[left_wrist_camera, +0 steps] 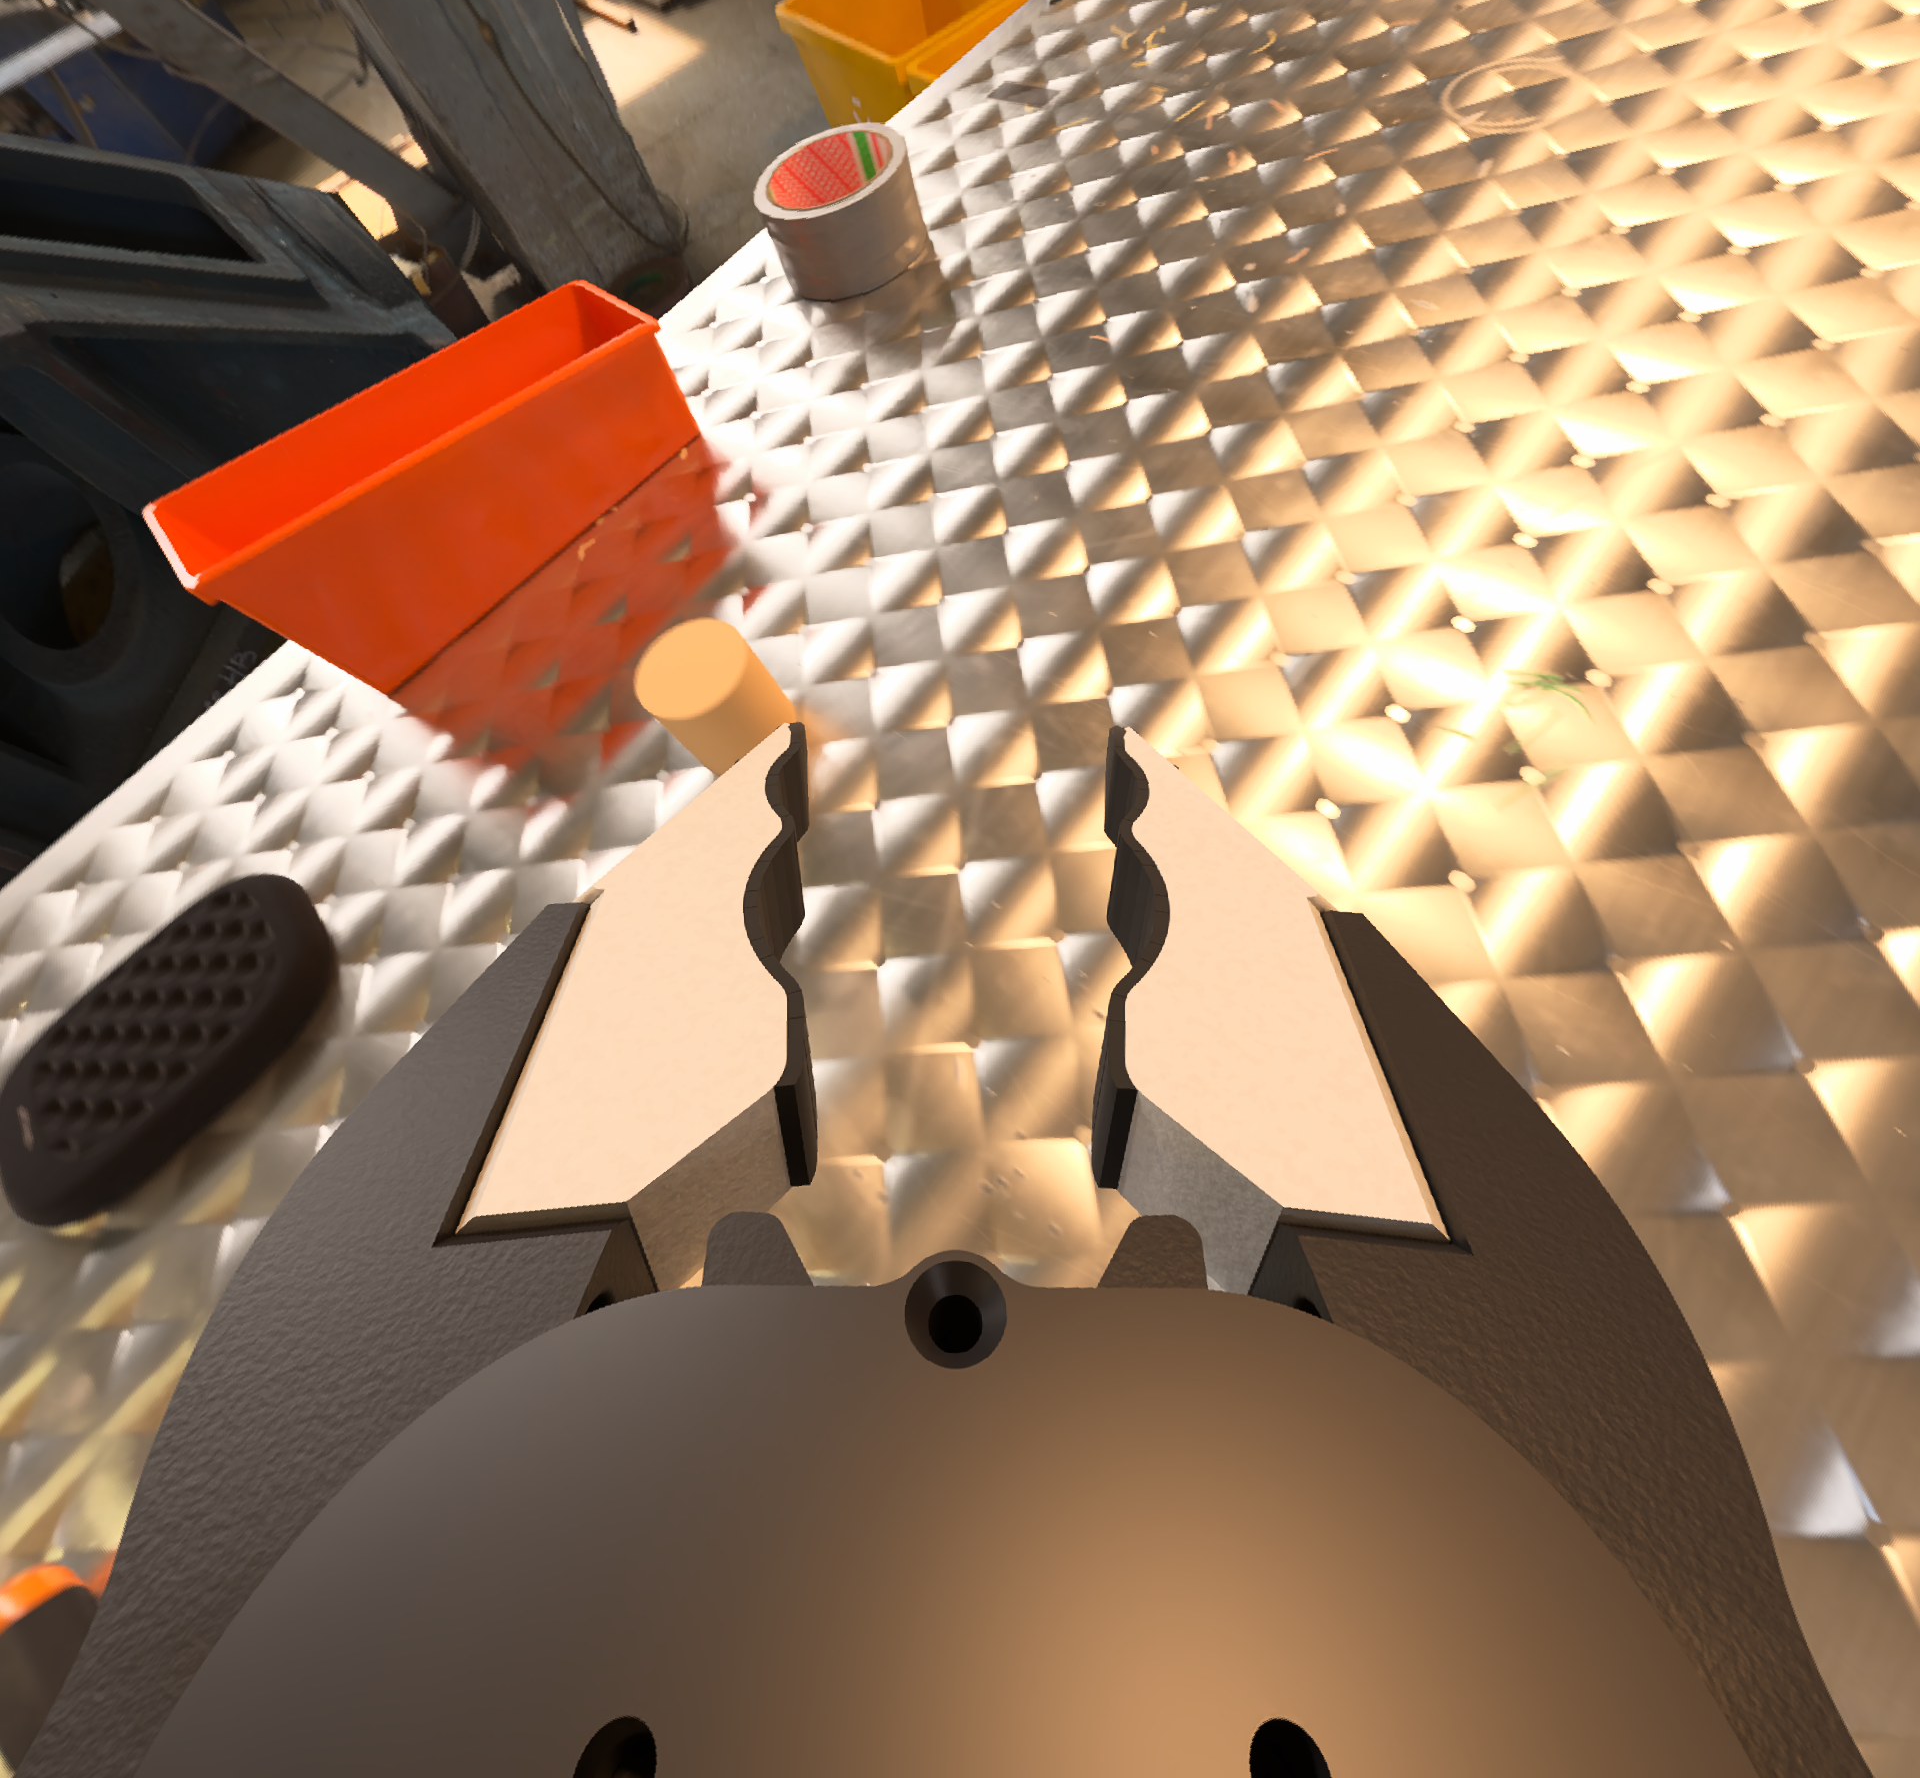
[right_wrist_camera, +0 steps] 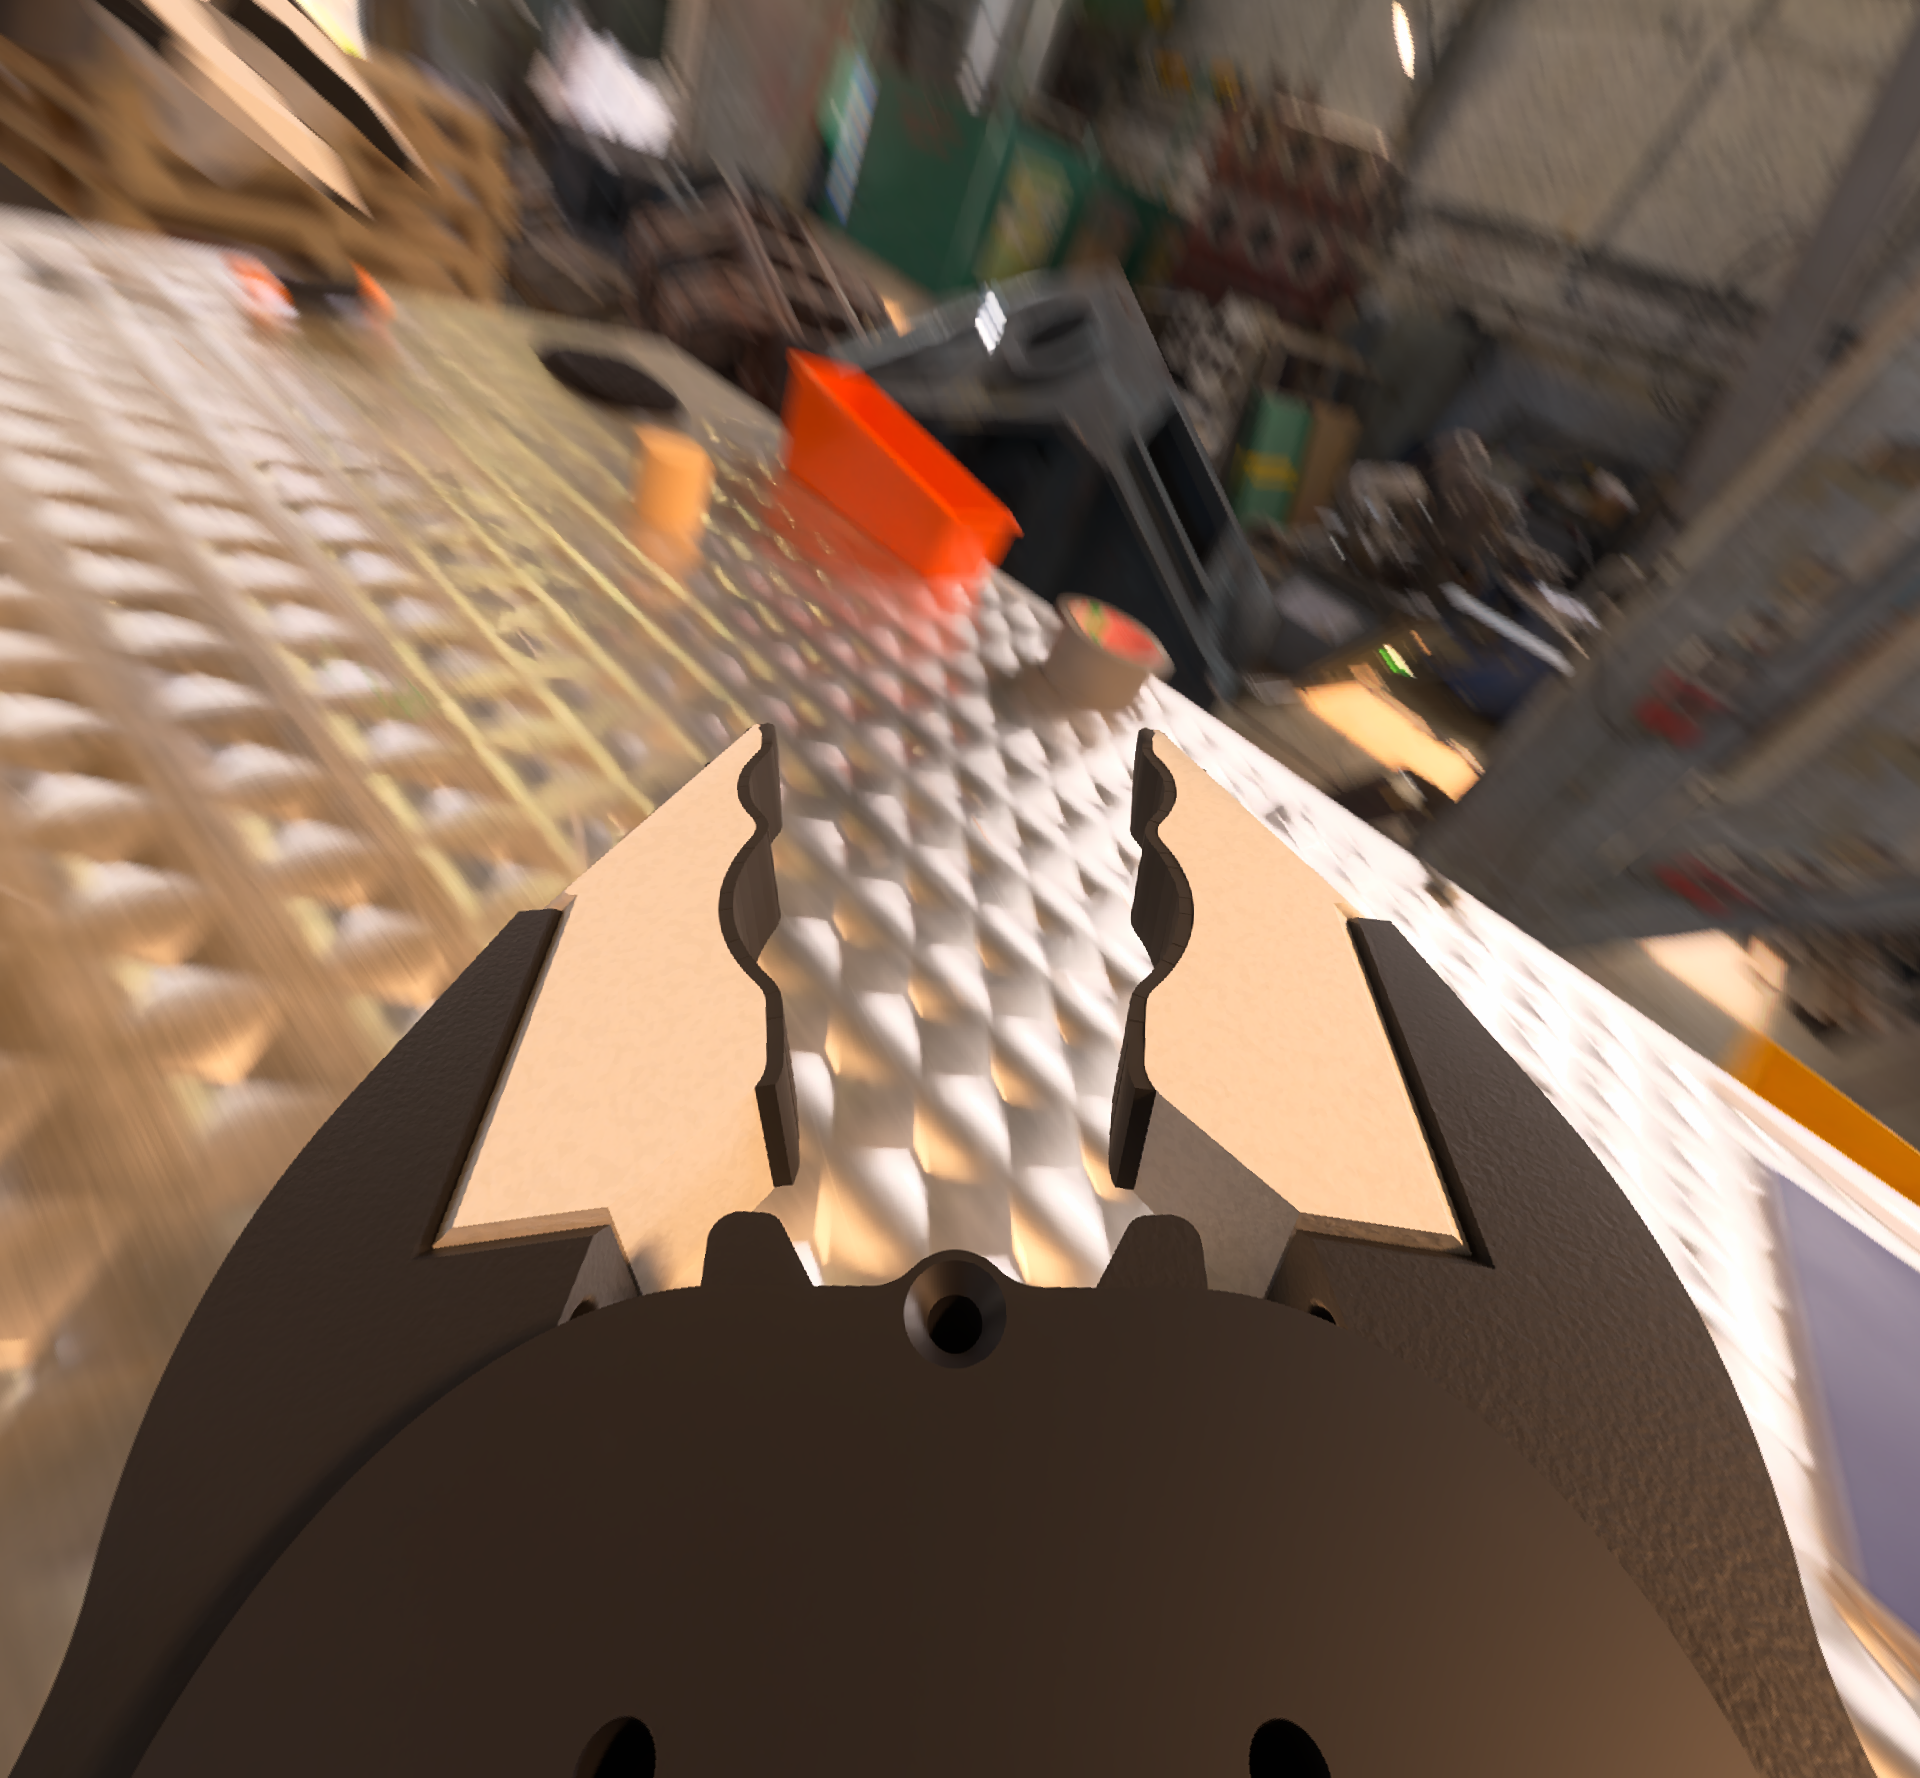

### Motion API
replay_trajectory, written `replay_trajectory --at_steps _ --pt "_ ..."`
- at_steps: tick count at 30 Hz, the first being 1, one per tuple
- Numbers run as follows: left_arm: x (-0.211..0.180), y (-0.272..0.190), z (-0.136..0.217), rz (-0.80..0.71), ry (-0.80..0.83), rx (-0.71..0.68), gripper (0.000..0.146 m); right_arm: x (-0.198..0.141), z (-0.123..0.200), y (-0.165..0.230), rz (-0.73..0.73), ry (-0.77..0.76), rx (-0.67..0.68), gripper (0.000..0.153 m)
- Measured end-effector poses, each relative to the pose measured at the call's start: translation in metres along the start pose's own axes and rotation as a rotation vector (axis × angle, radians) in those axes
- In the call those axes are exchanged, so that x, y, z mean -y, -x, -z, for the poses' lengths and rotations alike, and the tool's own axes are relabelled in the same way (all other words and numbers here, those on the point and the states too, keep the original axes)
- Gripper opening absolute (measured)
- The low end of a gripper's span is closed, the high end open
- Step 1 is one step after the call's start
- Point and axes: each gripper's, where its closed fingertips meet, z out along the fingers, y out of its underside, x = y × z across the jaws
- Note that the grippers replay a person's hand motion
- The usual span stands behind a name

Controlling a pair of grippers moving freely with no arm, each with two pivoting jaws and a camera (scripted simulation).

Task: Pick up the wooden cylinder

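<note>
Dark, rounded bodies with pale-faced fingers

The left gripper [left_wrist_camera: 954, 741] and right gripper [right_wrist_camera: 954, 741] look alike: each has a smooth dark brown domed body, 1 recessed screw hole at its front centre, 2 round holes lower down, and 2 rough-textured dark fingers [left_wrist_camera: 1371, 1053] faced with pale beige wedge-shaped plates whose inner edges carry dark, wavy scalloped pads [right_wrist_camera: 753, 897].

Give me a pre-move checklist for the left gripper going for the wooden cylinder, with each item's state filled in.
1. Left gripper open and empty: ok.
2. Wooden cylinder between the fingers: not ok, it stands left of the left fingertip.
3. Cylinder upright on the table: ok.
4. Room beside the orange bin: cannot tell, looks tight.
5. Right gripper clear of the cylinder: ok, far off and open.
</note>
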Motion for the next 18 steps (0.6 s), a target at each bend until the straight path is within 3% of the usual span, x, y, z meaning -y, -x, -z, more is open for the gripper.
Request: replay_trajectory --at_steps 2,5,10,14,18 --pt "0.017 0.023 -0.019 -0.004 0.053 -0.018 0.057 0.018 -0.028 0.023 -0.044 -0.141 0.122 0.071" --pt "0.025 0.057 -0.064 -0.046 0.202 -0.079 0.057 0.018 -0.075 0.06 -0.11 -0.187 0.318 0.078" --pt "-0.008 0.092 -0.137 -0.175 0.538 -0.242 0.056 0.004 -0.116 0.091 -0.306 -0.259 0.502 0.078" --pt "-0.042 0.1 -0.173 -0.201 0.741 -0.355 0.057 -0.015 -0.114 0.089 -0.335 -0.219 0.481 0.076" --pt "-0.067 0.106 -0.19 -0.276 0.87 -0.353 0.059 -0.017 -0.111 0.079 -0.37 -0.249 0.451 0.071"
